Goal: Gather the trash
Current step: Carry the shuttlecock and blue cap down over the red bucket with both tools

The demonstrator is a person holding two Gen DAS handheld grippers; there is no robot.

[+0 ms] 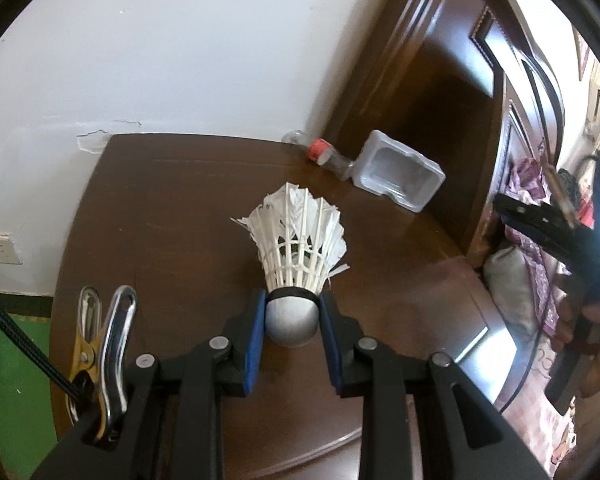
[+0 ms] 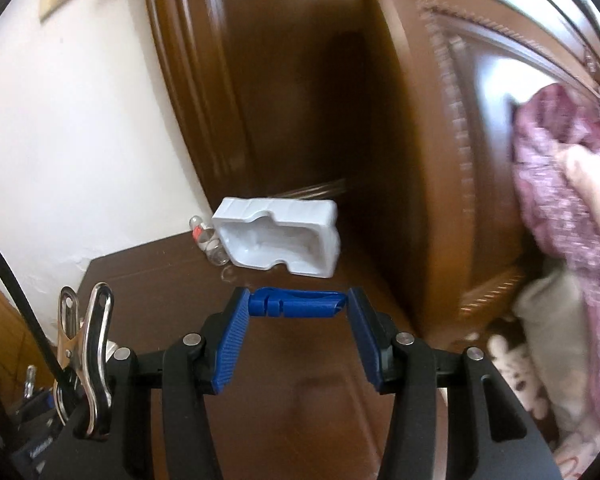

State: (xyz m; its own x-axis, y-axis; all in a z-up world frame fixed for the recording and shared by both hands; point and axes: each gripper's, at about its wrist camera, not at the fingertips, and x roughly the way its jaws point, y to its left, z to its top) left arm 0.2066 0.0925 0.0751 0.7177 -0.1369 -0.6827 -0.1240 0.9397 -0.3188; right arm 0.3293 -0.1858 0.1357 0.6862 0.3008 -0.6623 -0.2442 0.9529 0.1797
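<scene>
while the left gripper clenched a shuttlecock by its cork, the right gripper gripped a blue plastic piece endwise. a white tray lay beyond.

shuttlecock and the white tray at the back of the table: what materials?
Shuttlecock: frayed white feather skirt, matte rounded base, likely cork or foam under a coating. White tray: thin moulded plastic, glossy with rounded pressed contours, probably a packaging insert.
</scene>
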